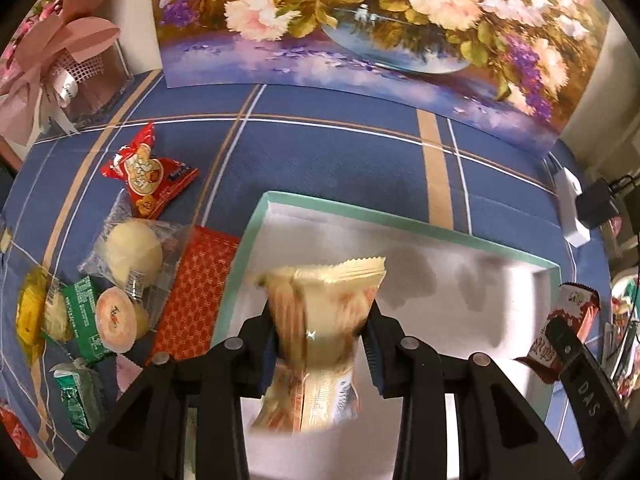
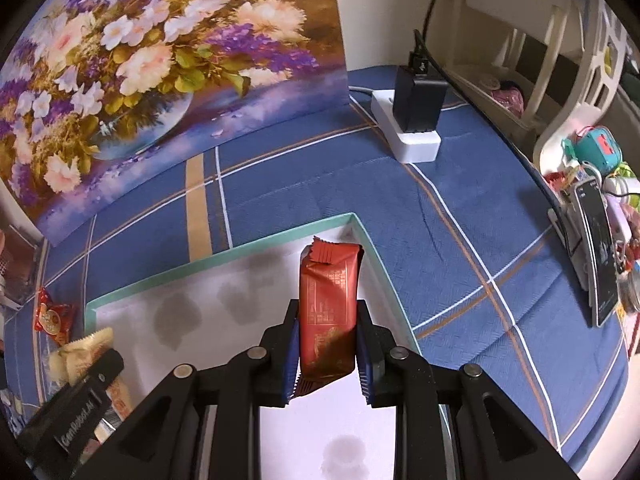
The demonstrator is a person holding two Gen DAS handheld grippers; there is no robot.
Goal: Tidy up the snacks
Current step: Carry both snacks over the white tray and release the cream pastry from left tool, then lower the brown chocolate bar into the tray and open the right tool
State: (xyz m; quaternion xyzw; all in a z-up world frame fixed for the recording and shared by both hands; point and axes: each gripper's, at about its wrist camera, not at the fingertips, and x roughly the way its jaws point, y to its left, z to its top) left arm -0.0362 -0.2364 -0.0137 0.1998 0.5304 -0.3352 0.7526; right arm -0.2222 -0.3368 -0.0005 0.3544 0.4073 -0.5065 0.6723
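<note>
In the left wrist view, the left gripper (image 1: 320, 344) was clamped on a cream snack packet (image 1: 320, 320), its fingers (image 1: 264, 344) pressing the soft wrapper at mid-length while it hung above the white floor of the green-rimmed tray (image 1: 256, 240). The packet looked blurred and loosely pinched, so it could have slid out or swung and landed across the rim instead of inside. The tray's left wall stood close to the packet; beyond it lay a red patterned box (image 1: 192, 296) and a crowded heap of other snacks (image 1: 128, 256), which a sideways drift might have knocked. The tray floor ahead and to the right was bare, giving plenty of room.

In the right wrist view, the right gripper (image 2: 328, 352) was closed tight on a red snack bar (image 2: 328, 300), held upright with its crimped end near the tray's far right corner (image 2: 352, 218). Releasing there risked the bar tipping over the rim onto the blue checked worktop (image 2: 480, 240). The left gripper's body (image 2: 76, 412) sat low at the left, well apart, though both tools shared one tray and might have collided if they converged. A power strip (image 2: 412, 140) stood well beyond.
</note>
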